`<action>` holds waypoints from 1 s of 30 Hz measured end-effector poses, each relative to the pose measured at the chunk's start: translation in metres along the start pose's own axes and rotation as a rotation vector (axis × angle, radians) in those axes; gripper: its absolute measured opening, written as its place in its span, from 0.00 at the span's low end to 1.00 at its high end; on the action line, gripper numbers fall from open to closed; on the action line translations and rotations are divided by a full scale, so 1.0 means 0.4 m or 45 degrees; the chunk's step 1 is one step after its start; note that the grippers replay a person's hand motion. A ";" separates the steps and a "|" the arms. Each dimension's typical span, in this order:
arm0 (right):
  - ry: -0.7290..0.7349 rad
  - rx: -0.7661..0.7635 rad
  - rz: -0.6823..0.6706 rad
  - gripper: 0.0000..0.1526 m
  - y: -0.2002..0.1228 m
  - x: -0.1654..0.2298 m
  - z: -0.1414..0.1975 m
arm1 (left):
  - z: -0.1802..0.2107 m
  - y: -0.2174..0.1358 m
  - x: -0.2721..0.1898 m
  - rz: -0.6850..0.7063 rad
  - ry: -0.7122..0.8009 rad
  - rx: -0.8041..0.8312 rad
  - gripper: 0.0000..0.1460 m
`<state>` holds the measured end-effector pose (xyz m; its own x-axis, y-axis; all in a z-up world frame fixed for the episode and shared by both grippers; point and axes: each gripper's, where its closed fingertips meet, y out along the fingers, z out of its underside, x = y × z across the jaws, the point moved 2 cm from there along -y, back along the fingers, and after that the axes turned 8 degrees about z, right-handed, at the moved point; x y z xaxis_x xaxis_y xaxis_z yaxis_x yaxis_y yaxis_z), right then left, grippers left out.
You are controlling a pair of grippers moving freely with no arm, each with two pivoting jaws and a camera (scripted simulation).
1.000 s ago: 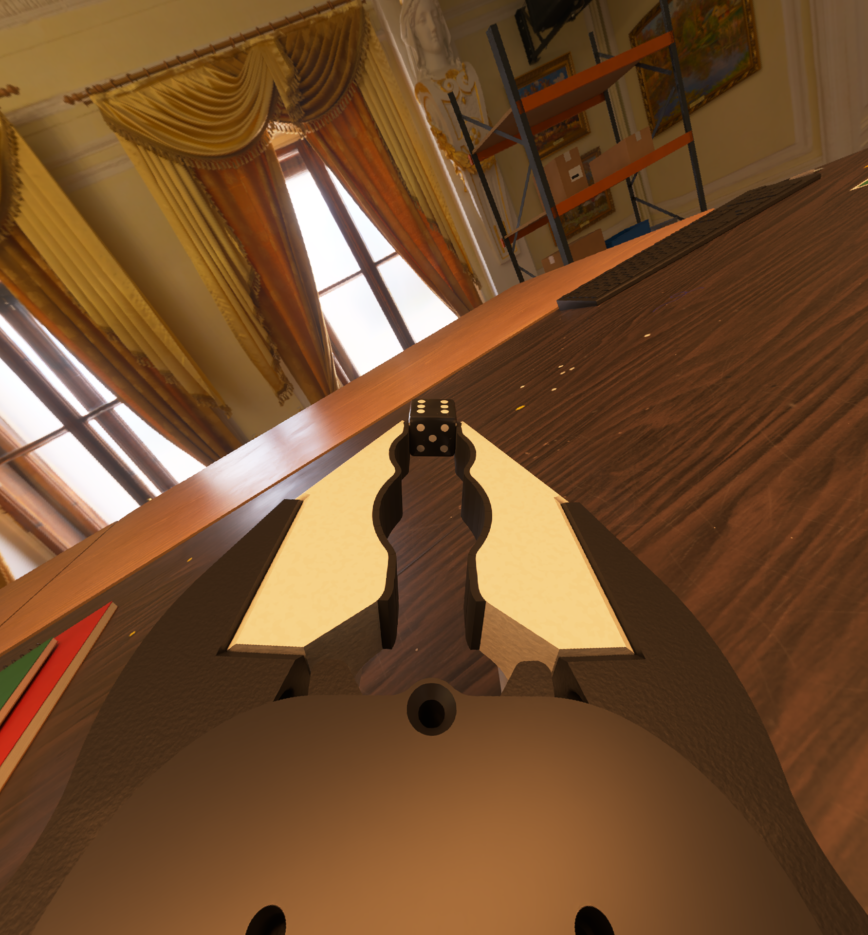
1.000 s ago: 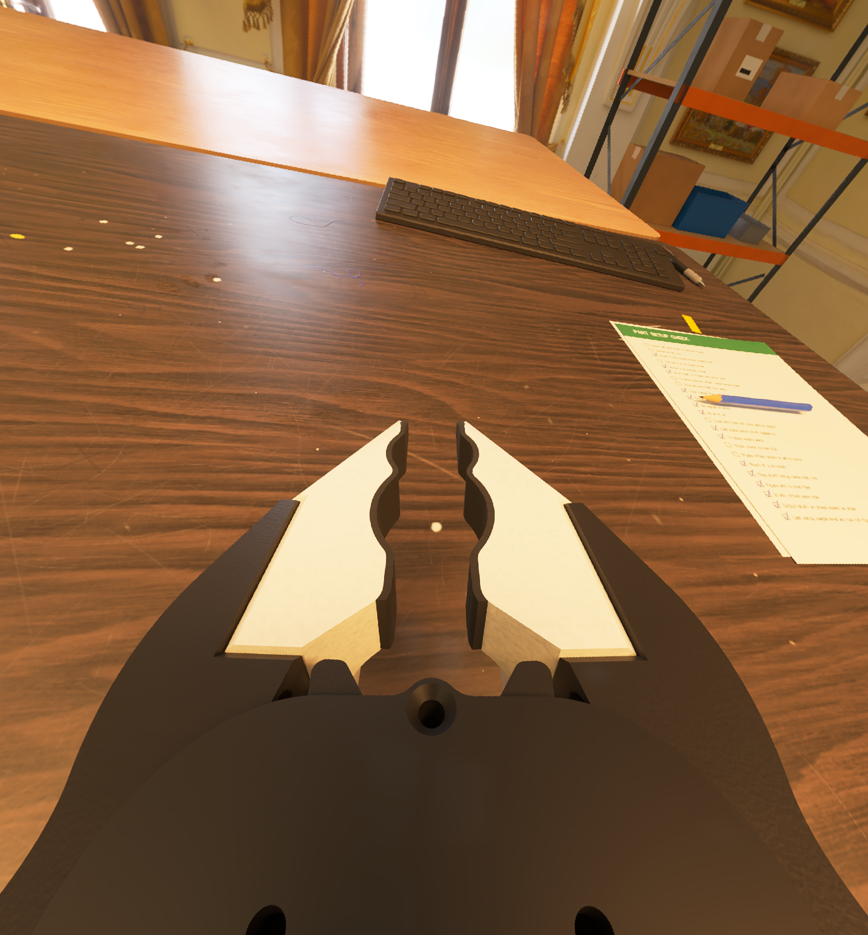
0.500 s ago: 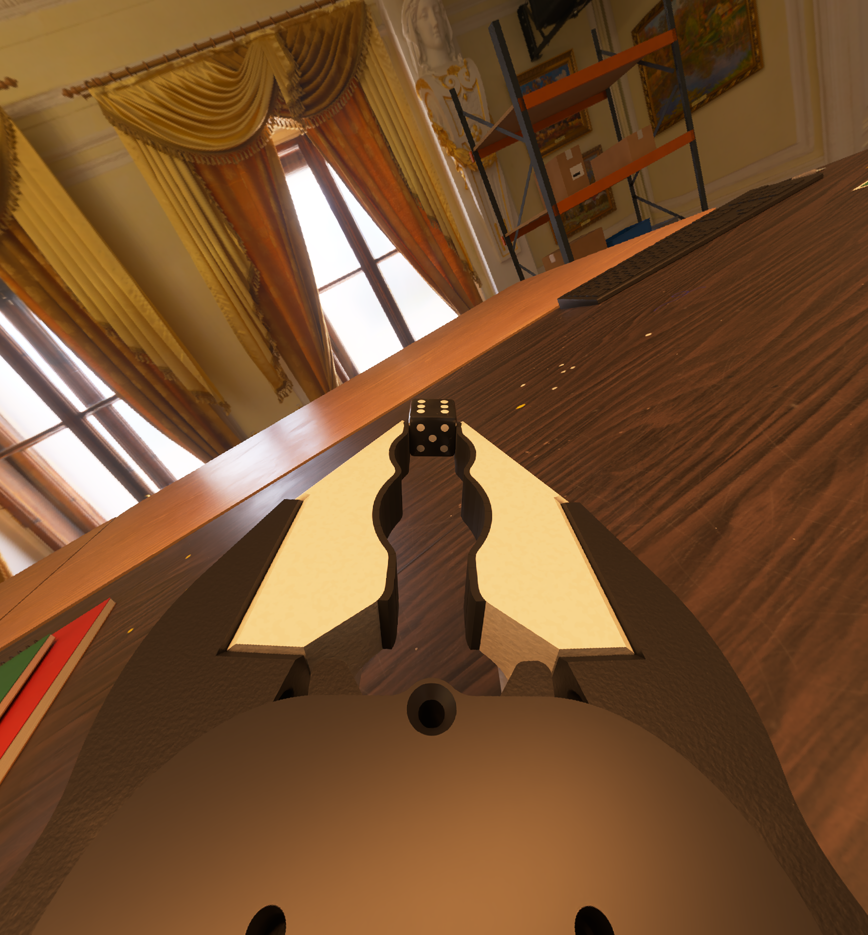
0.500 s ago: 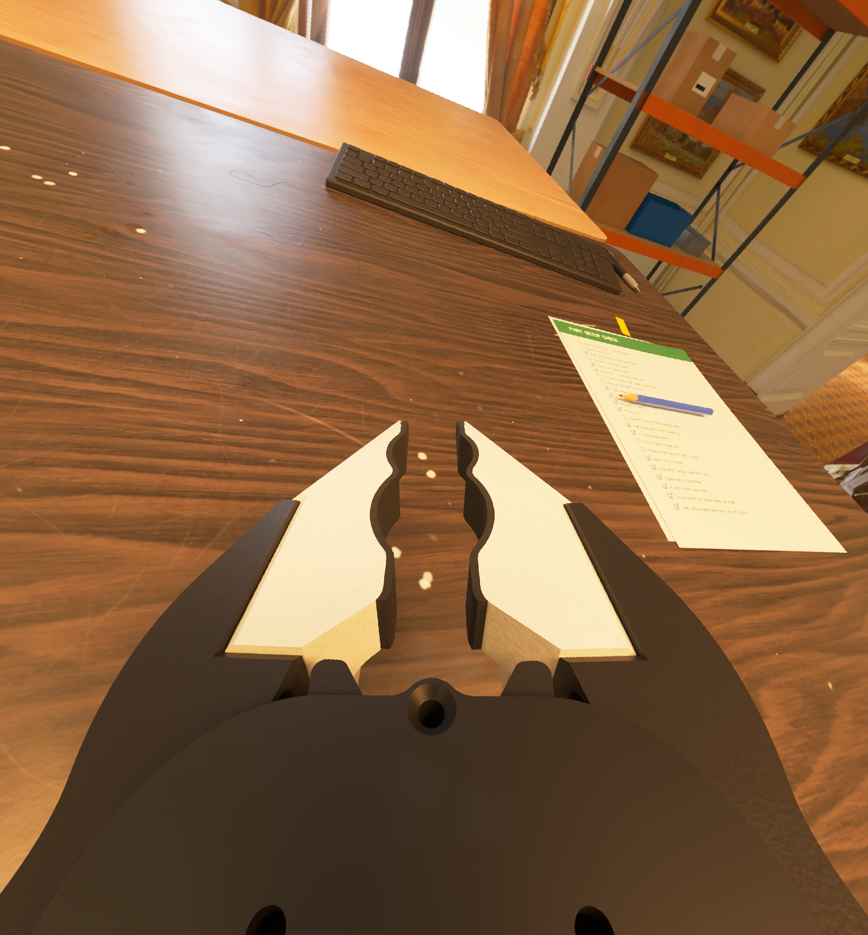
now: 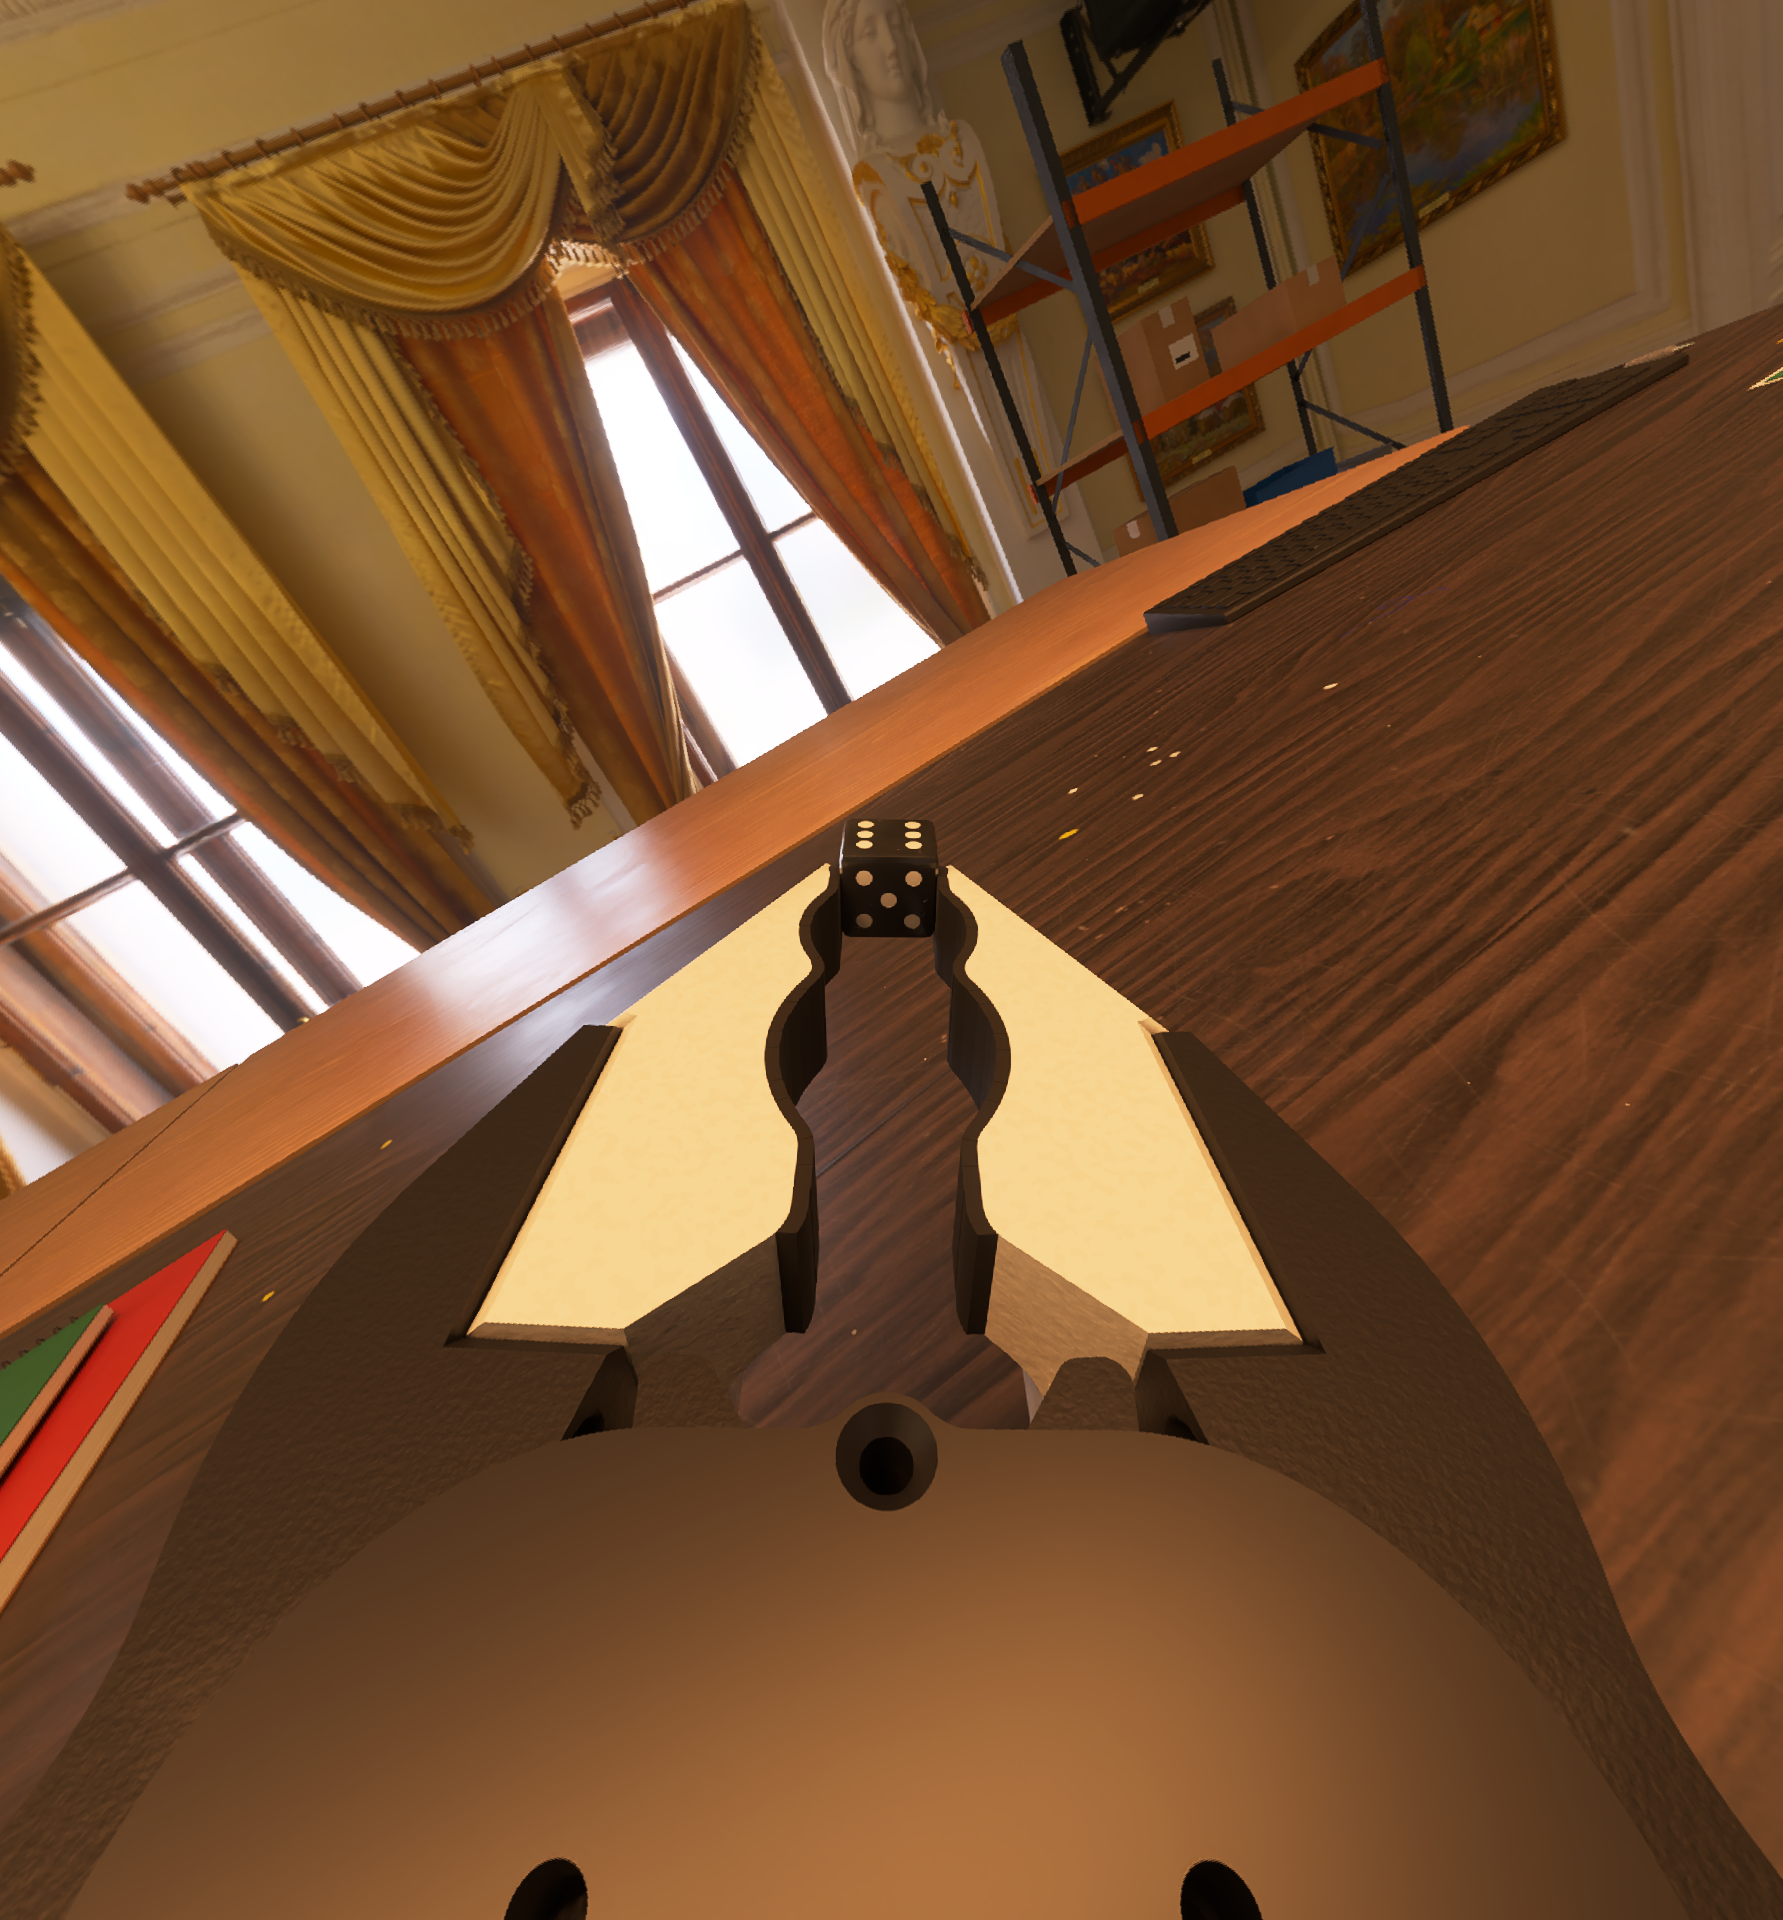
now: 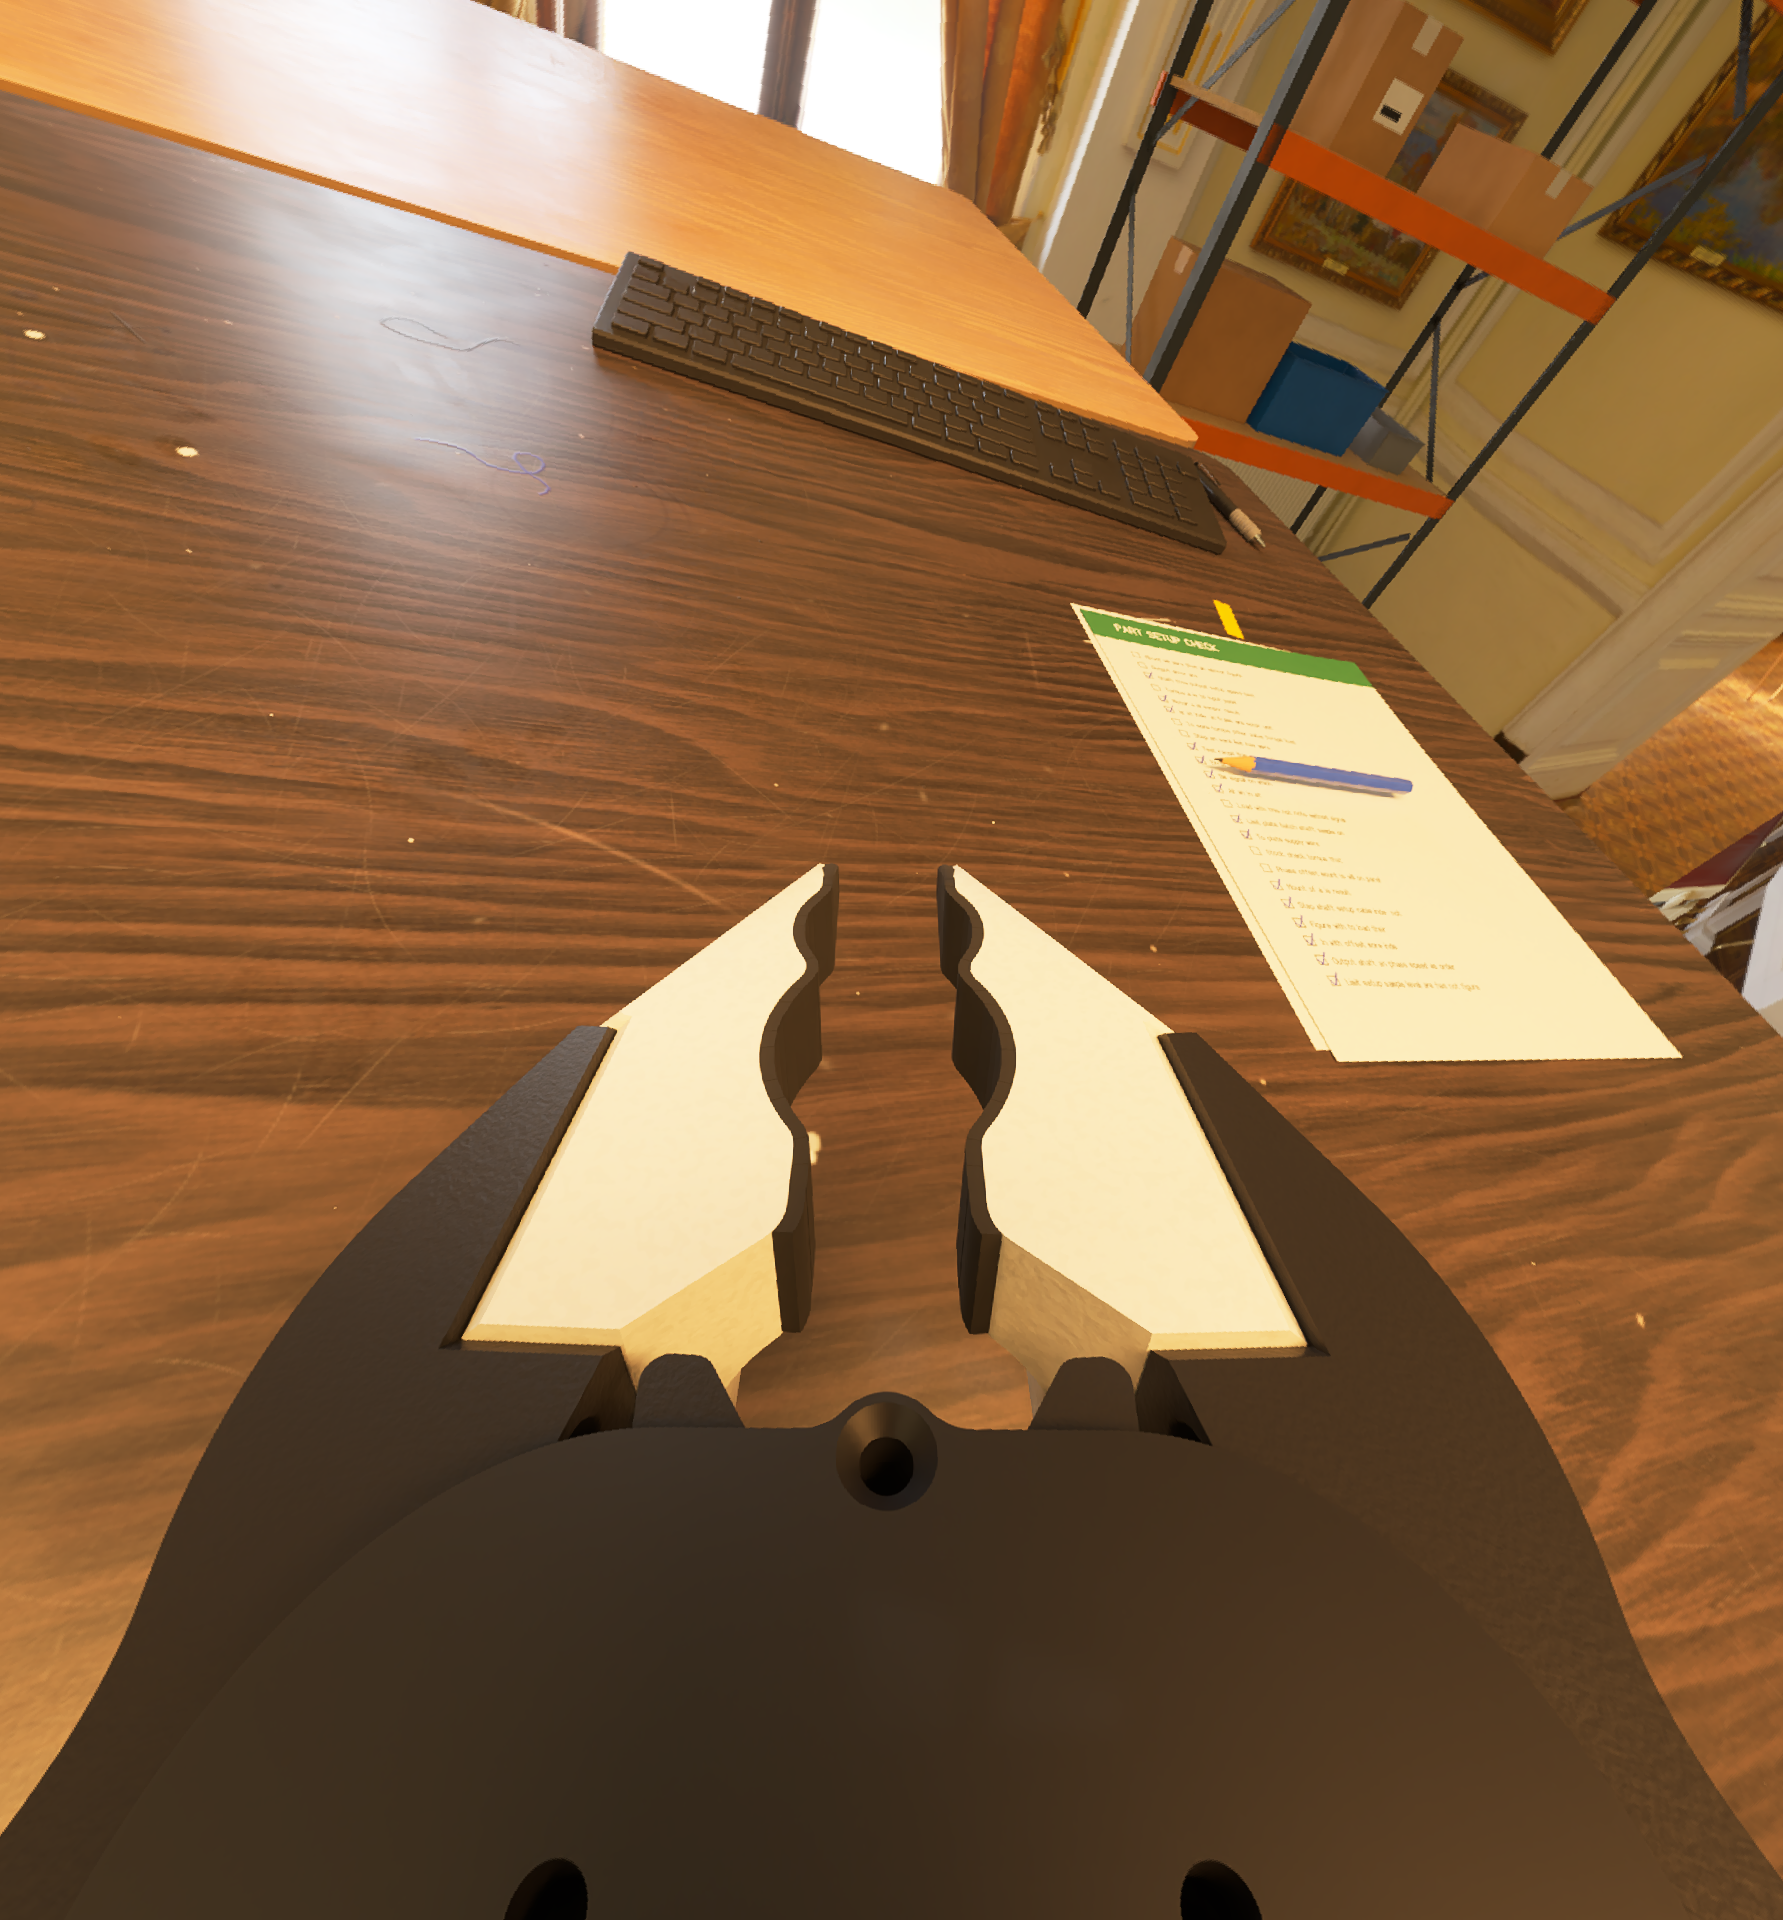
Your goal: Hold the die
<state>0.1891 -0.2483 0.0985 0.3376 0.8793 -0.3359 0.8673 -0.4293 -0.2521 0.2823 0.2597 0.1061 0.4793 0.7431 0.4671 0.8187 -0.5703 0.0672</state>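
Pinching the black die [image 5: 888,891] between its fingertips, the left gripper [image 5: 888,902] hangs over the table [image 5: 1489,987]; the right gripper [image 6: 887,894] gapes, holding nothing.

Dark brown tongs [image 5: 888,902], cream wavy-edged fingers [image 6: 679,1122]

Black die [image 5: 888,883] white pips; dark woodgrain table [image 6: 451,779]; green-headed sheet [image 6: 1386,862].
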 end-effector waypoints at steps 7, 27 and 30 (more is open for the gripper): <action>-0.003 0.021 -0.020 0.12 0.005 0.010 0.008 | 0.000 0.000 -0.001 0.003 0.002 0.000 0.11; -0.034 0.079 -0.110 0.13 0.023 0.063 0.029 | -0.001 0.000 -0.003 0.013 0.007 0.001 0.11; -0.042 0.083 -0.116 0.13 0.024 0.068 0.030 | -0.001 0.000 -0.004 0.014 0.007 0.001 0.11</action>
<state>0.2024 -0.2308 0.0760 0.2450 0.9085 -0.3384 0.8679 -0.3611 -0.3410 0.2815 0.2583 0.1058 0.4862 0.7350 0.4727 0.8138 -0.5779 0.0615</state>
